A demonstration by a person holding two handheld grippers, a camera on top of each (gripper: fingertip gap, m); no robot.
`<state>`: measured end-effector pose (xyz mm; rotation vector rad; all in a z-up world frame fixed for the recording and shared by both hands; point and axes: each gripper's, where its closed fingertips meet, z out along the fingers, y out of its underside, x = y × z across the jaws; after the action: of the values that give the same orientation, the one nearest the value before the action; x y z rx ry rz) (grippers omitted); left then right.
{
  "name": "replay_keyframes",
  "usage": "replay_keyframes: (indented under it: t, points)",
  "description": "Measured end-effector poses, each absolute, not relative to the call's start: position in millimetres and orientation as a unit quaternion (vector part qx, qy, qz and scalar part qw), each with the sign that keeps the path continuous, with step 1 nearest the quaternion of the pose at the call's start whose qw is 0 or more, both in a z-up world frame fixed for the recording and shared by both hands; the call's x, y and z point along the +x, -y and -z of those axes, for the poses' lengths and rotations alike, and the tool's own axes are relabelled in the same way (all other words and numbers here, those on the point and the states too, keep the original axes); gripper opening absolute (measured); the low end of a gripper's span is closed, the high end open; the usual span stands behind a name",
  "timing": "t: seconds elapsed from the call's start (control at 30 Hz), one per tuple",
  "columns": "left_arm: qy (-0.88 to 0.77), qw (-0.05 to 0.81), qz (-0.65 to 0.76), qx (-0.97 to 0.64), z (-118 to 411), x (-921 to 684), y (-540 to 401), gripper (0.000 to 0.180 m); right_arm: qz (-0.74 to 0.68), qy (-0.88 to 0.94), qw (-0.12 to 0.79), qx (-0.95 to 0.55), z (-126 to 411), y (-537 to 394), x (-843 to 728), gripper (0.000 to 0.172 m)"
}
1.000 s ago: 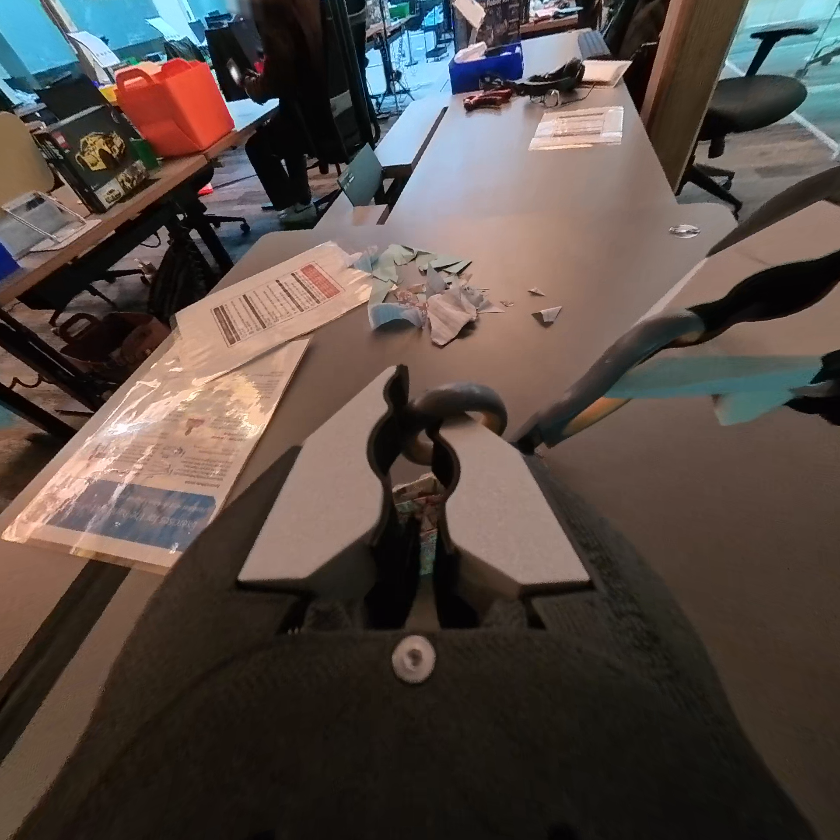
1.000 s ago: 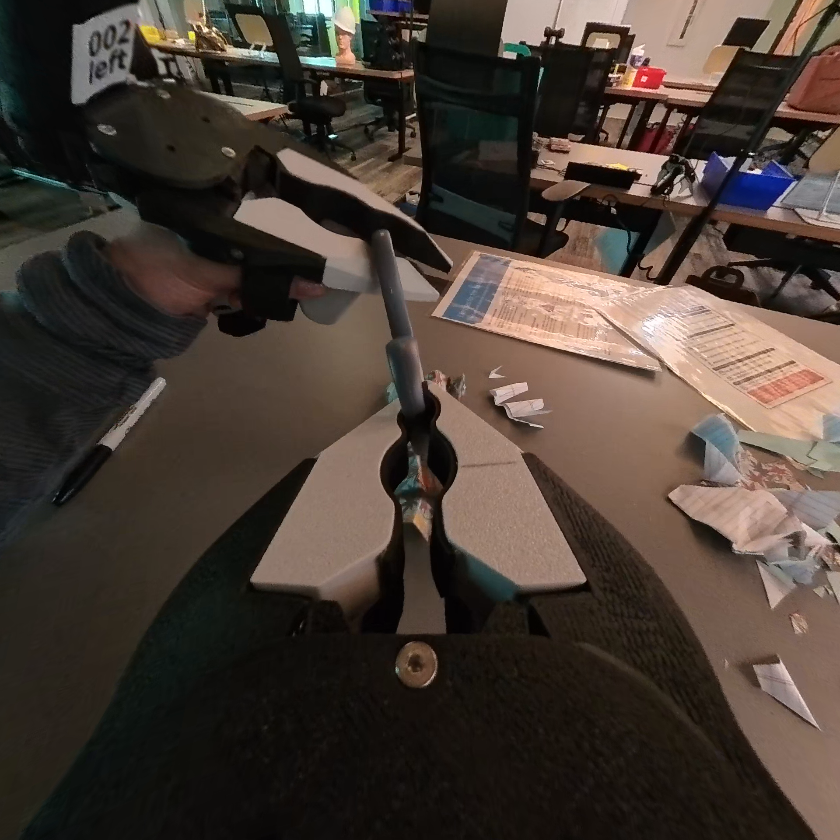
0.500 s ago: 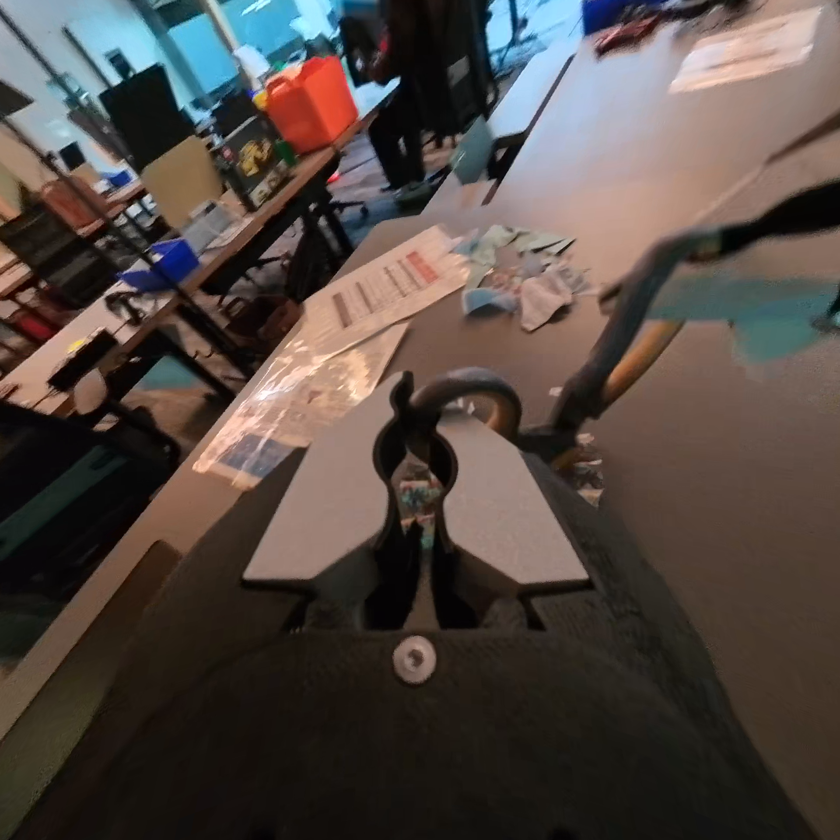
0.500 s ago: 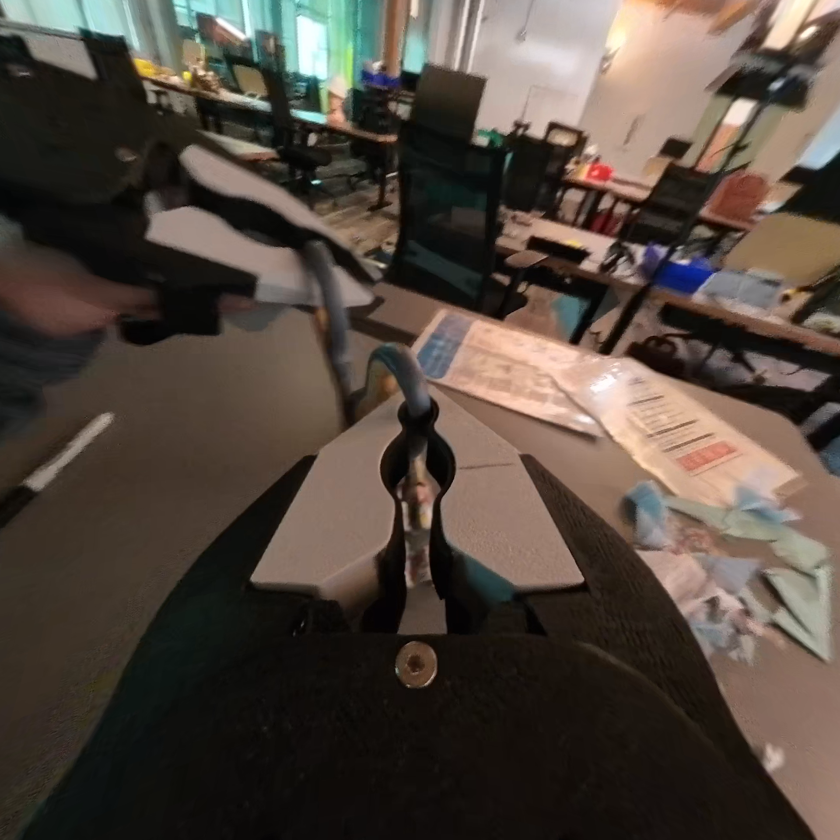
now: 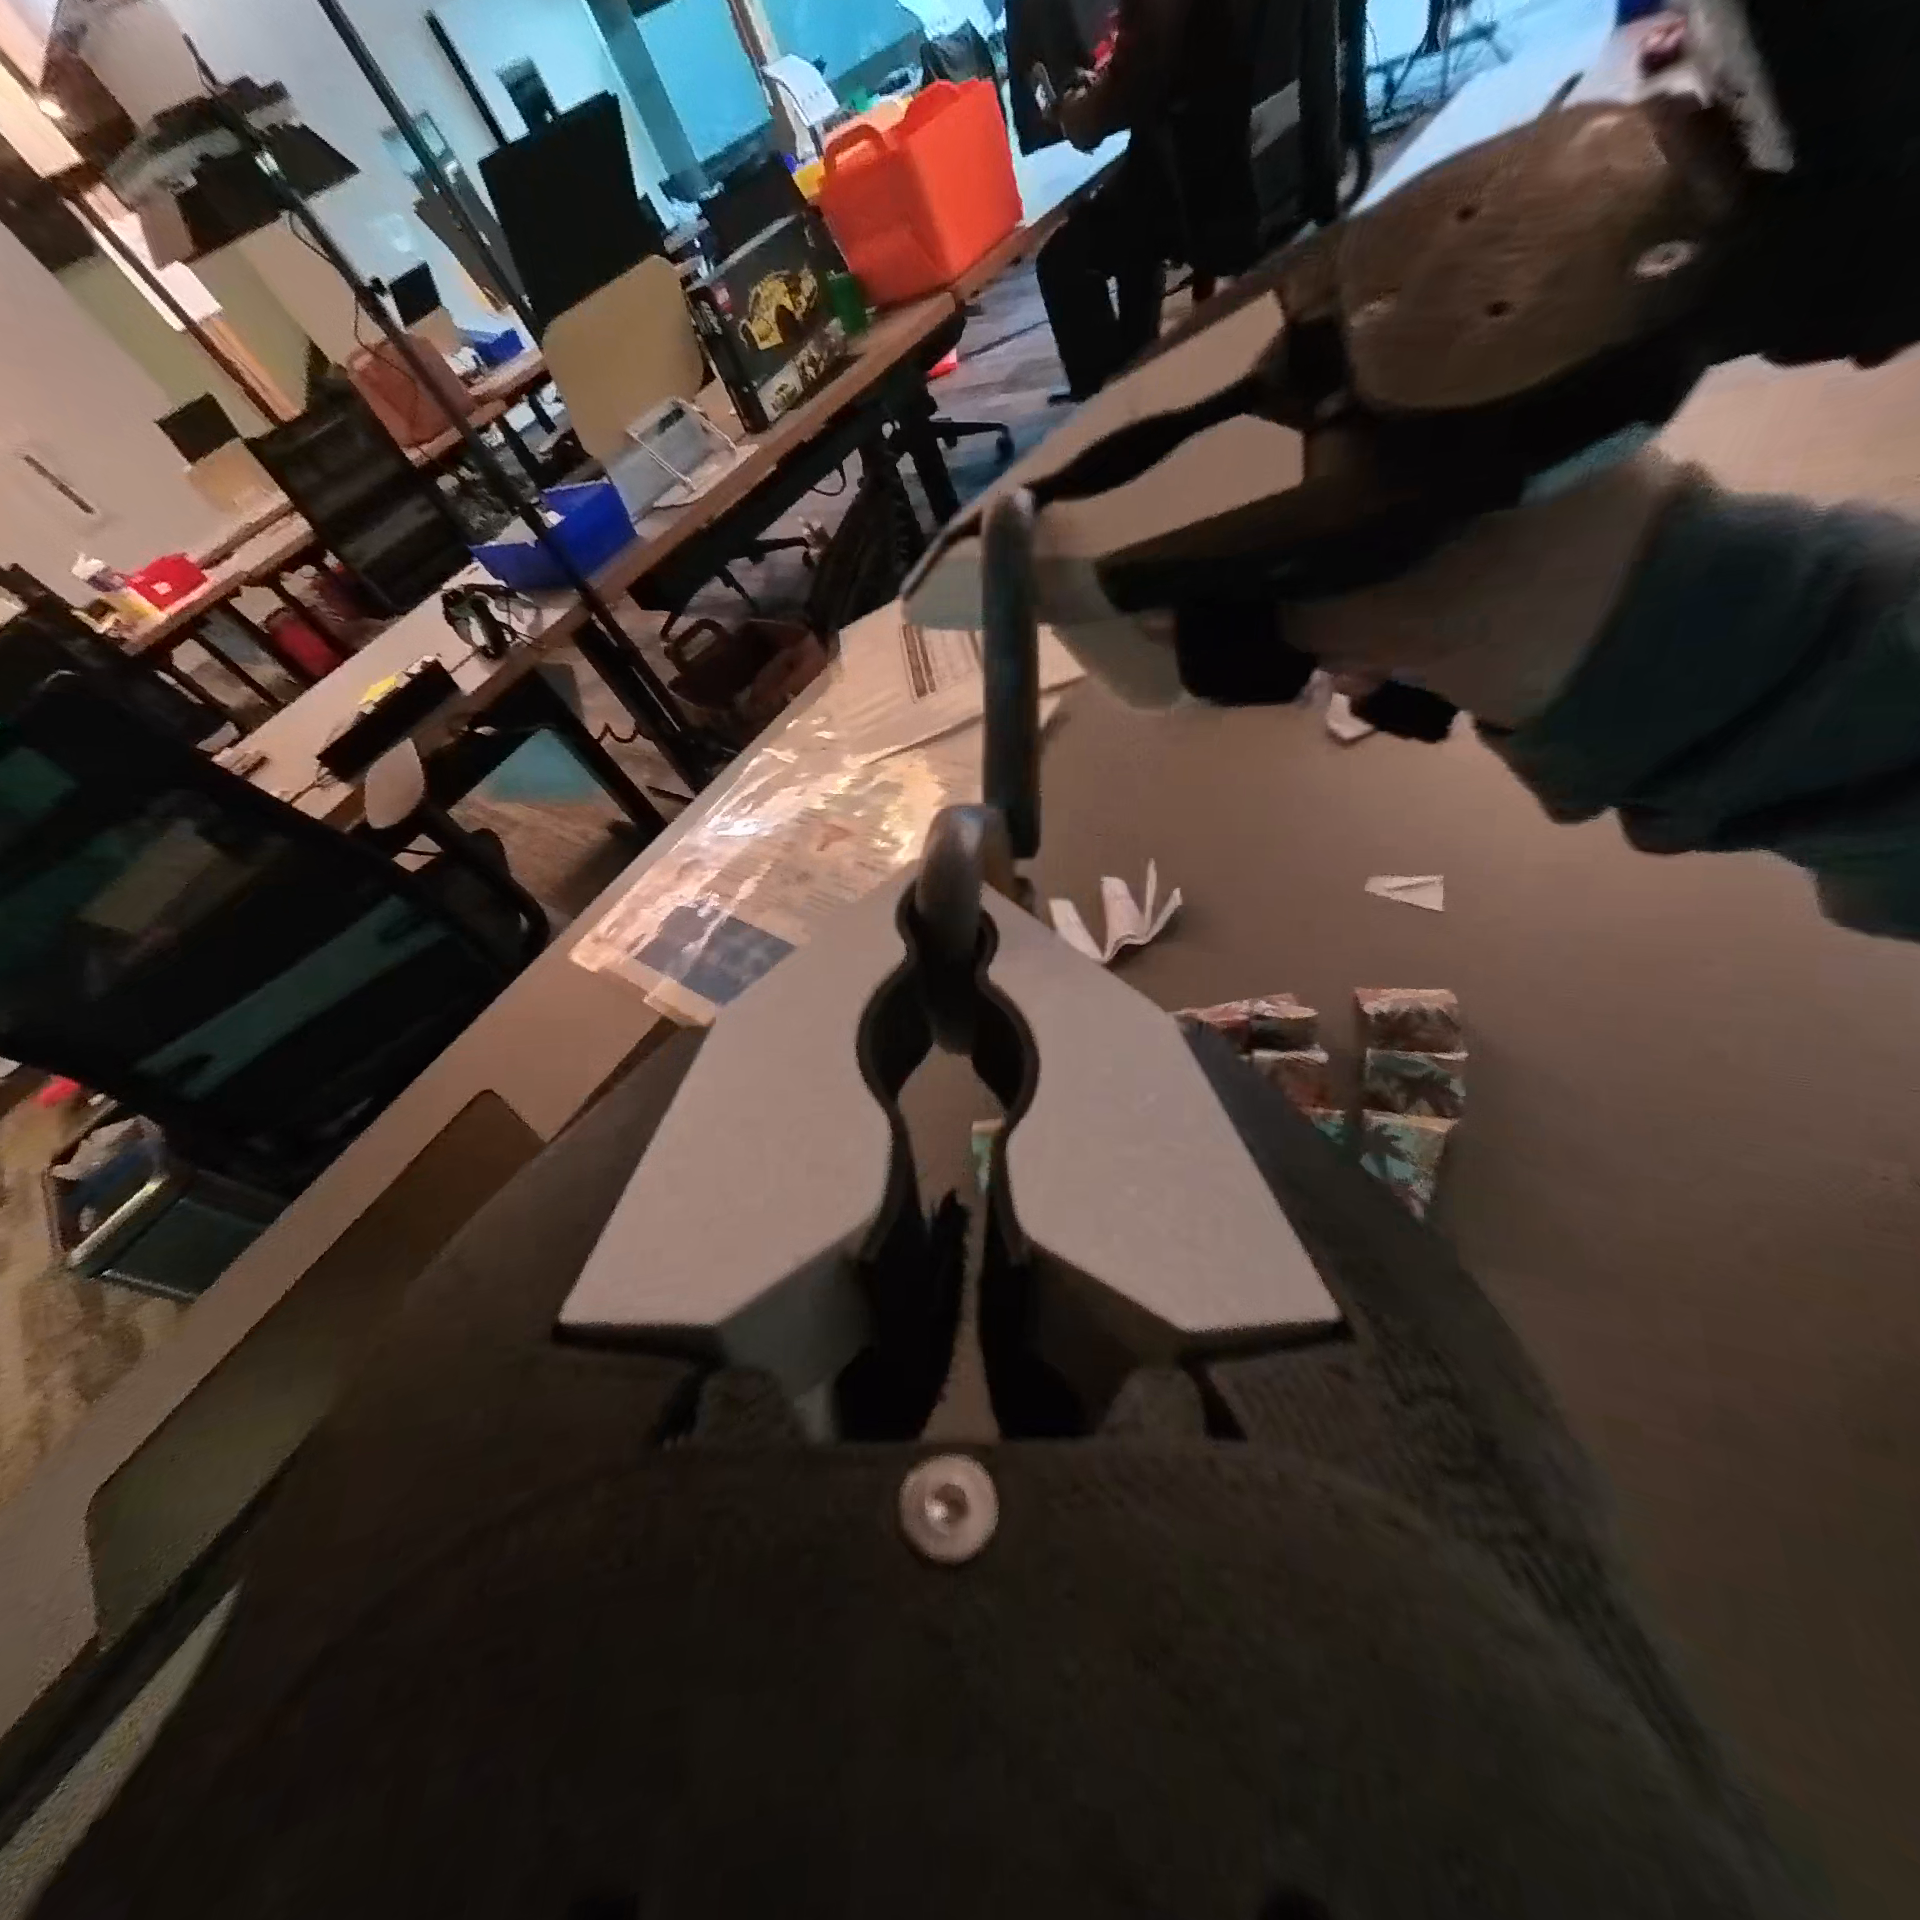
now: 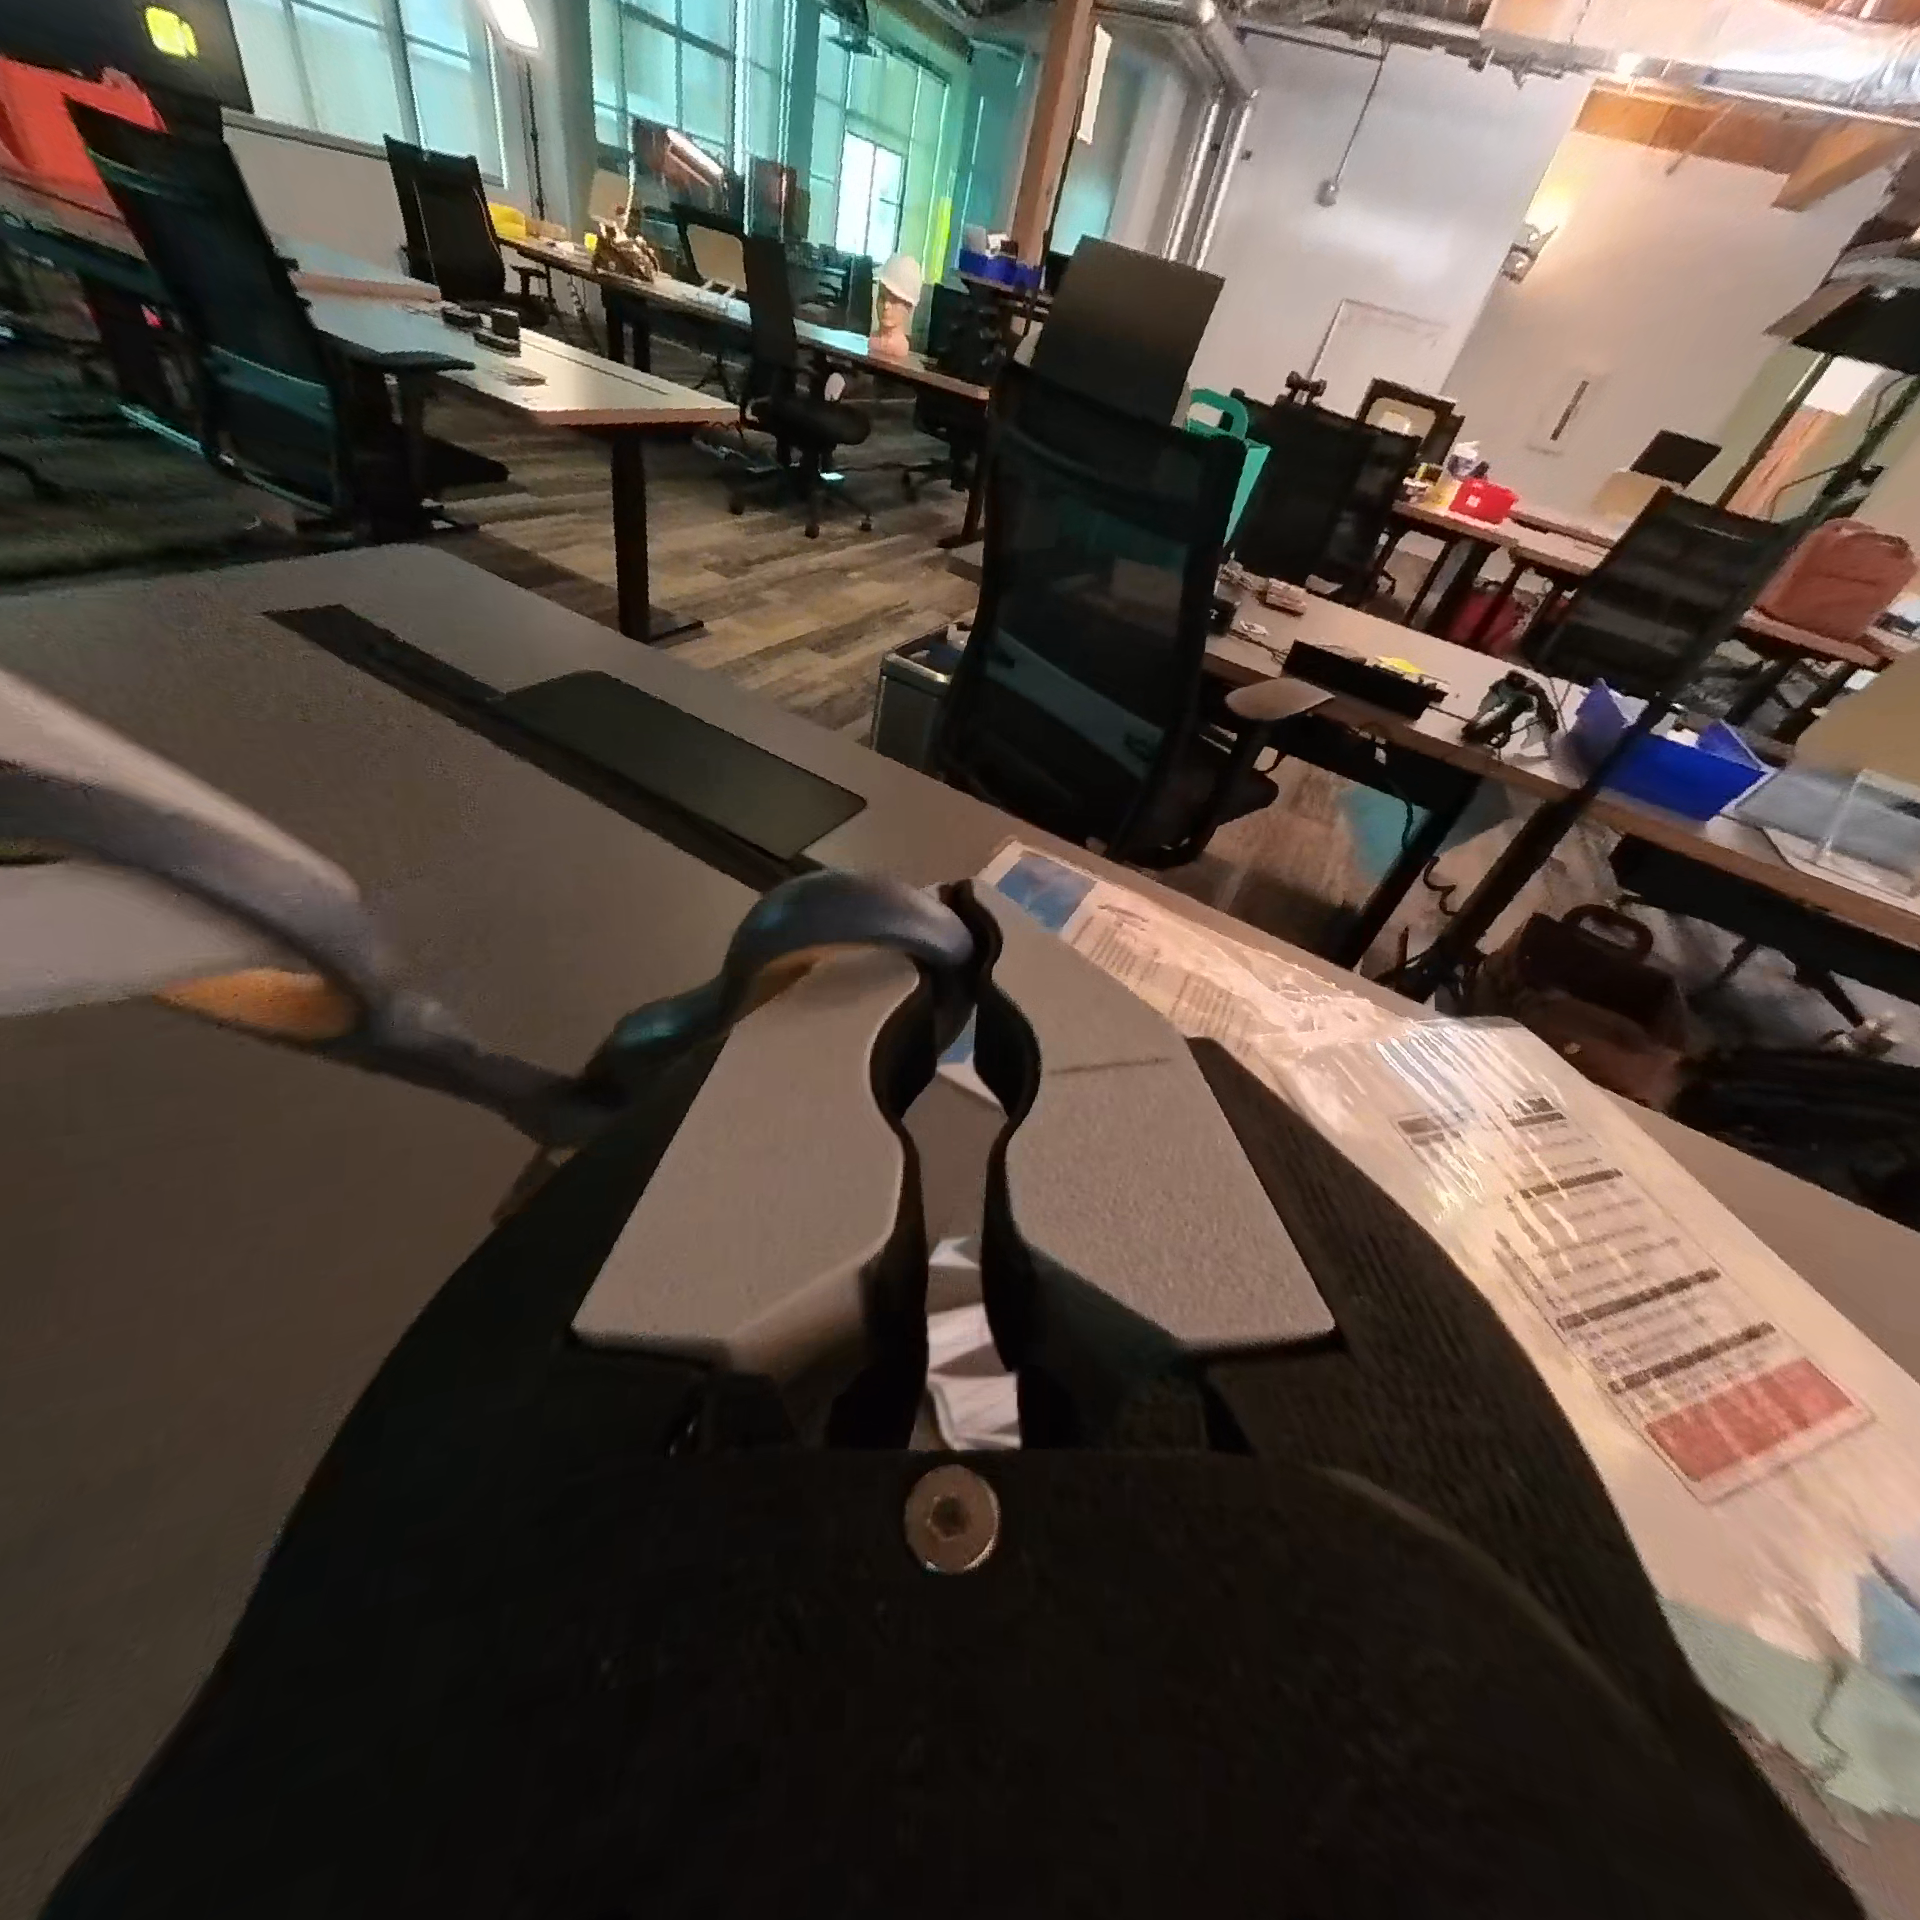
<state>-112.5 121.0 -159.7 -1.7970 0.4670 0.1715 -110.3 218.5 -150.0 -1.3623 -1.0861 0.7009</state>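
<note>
Here, a grey table (image 5: 1558,1195) with laminated sheets (image 5: 790,831) along its edge. Above it, left gripper (image 5: 951,925) pinched tight on one blue-grey loop of the scissors (image 5: 1013,675), right gripper (image 6: 961,935) clamped likewise on the other loop. Blades hidden below, perhaps near the patterned paper squares (image 5: 1403,1060); white scrap (image 5: 1122,920) just beside.
</note>
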Motion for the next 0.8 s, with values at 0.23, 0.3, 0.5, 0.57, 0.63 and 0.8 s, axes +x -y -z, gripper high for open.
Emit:
replay_keyframes:
  t: [0.23, 0.3, 0.5, 0.57, 0.63, 0.8]
  points:
    - [-0.188, 0.568, 0.018, -0.801, 176.1, -105.1, -119.6, 0.000, -0.364, 0.408, 0.590, -0.594, 148.6, -244.8, -104.7, 0.000]
    - [-0.187, 0.564, 0.000, -0.805, 181.4, -109.7, -123.5, 0.000, -0.370, 0.407, 0.588, -0.593, 153.8, -248.9, -106.0, 0.000]
    - [-0.174, 0.541, 0.003, -0.823, 200.8, -123.2, -132.2, 0.000, -0.375, 0.415, 0.567, -0.604, 176.2, -258.9, -121.9, 0.000]
    - [-0.171, 0.539, 0.002, -0.825, 204.2, -126.4, -134.5, 0.000, -0.375, 0.414, 0.567, -0.606, 178.2, -261.3, -125.1, 0.000]
    - [-0.168, 0.538, 0.002, -0.826, 206.5, -129.2, -136.3, 0.000, -0.378, 0.412, 0.562, -0.609, 180.9, -263.0, -127.5, 0.000]
    - [-0.167, 0.526, 0.043, -0.833, 211.7, -121.8, -135.1, 0.000, -0.377, 0.422, 0.537, -0.625, 182.8, -261.2, -123.0, 0.000]
